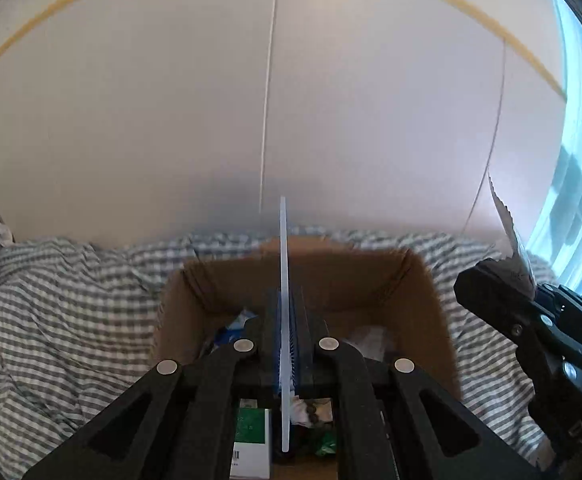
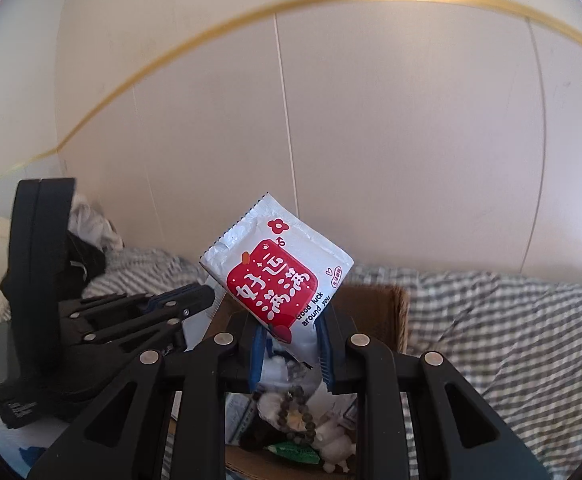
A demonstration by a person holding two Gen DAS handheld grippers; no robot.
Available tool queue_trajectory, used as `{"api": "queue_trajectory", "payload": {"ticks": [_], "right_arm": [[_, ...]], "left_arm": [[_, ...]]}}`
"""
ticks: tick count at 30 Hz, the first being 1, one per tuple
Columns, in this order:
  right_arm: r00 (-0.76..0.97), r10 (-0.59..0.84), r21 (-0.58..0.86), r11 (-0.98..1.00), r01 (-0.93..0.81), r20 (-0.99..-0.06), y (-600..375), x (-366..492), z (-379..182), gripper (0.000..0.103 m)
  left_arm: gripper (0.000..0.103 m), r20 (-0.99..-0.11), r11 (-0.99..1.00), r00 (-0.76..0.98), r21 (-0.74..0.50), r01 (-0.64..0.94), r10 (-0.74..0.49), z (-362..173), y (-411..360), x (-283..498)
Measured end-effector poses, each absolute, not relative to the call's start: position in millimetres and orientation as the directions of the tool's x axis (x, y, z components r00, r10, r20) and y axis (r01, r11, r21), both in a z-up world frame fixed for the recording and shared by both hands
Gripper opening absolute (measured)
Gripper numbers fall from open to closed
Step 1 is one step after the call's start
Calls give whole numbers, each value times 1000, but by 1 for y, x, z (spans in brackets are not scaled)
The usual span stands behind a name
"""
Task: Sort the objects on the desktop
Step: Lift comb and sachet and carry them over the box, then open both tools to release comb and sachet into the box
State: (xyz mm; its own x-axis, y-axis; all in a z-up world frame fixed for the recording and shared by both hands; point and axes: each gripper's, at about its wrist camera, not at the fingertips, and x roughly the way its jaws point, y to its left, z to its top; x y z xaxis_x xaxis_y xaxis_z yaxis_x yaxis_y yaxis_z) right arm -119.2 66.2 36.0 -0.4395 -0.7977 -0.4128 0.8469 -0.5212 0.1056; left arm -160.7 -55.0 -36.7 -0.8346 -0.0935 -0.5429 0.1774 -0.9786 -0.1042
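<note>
**Both tongs loaded above the cardboard box**

My left tongs (image 1: 287,344) are clenching a thin white flat item (image 1: 284,280), seen edge-on and standing upright at the centre of the left wrist view. My right tongs (image 2: 291,344) are gripping the lower corner of a white snack packet (image 2: 279,272) with a red label; the packet is tilting toward the upper left of the right wrist view. Both tongs are hovering over an open cardboard box (image 1: 375,280) at the lower centre of each view. The box is sitting on a grey checked bed cover (image 1: 71,312) and is holding a bead bracelet (image 2: 297,412), a green-and-white carton (image 1: 251,440) and other small items.
</note>
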Motion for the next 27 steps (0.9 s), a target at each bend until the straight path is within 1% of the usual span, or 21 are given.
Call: {"api": "queue_trajectory", "payload": {"ticks": [7,10,12,13,14,15,16,17,18,19,22,23,24,25,26,27], "right_arm": [[-409,-748,121,-540,833,-523,43,-147,-22,21],[-408,-719,115,-557,823,-563,36,-155,-42,21],[-415,-705,116,-572,812,-575,37,-159,-49,22],[-415,-700,115,-575,810,-581,37,-160,-50,25],[-420,-693,109,-582,806,-586,38,-159,-50,30],[-427,-690,103,-585,804,-585,40,-159,-49,34],[-432,-686,99,-589,802,-585,39,-157,-46,49],[-443,-684,97,-598,796,-579,42,-155,-44,61],[-448,-692,100,-598,795,-566,46,-152,-40,62],[-449,-696,102,-595,797,-560,49,-156,-40,62],[-474,-692,71,-601,796,-544,43,-149,-29,63],[-485,-693,65,-605,794,-533,47,-147,-23,66],[-493,-700,67,-607,792,-517,53,-144,-16,69],[-499,-705,70,-609,790,-503,58,-143,-10,74],[-508,-710,72,-613,787,-487,63,-140,-3,80],[-521,-714,74,-619,782,-468,70,-136,4,83]], "left_arm": [[4,-612,-979,-784,-79,187,-100,-82,-65,-188],[4,-636,-975,-764,-85,207,-107,-92,-68,-192],[6,-635,-971,-764,-90,222,-116,-91,-70,-189],[6,-635,-969,-763,-94,227,-117,-90,-71,-188],[10,-633,-967,-765,-100,233,-119,-88,-74,-186],[16,-631,-966,-767,-106,237,-119,-87,-78,-185],[22,-626,-964,-770,-112,242,-121,-84,-79,-182],[37,-622,-962,-773,-115,248,-125,-81,-79,-179],[53,-611,-960,-781,-118,254,-132,-76,-79,-174],[57,-599,-958,-788,-118,260,-140,-72,-79,-170],[58,-576,-957,-802,-113,267,-156,-59,-77,-158],[61,-570,-957,-807,-115,267,-156,-54,-76,-155],[66,-560,-957,-813,-117,267,-158,-48,-75,-150],[70,-548,-956,-820,-117,269,-163,-43,-77,-147],[77,-532,-956,-829,-115,271,-171,-35,-75,-141],[83,-518,-956,-837,-112,272,-178,-28,-74,-137]]}}
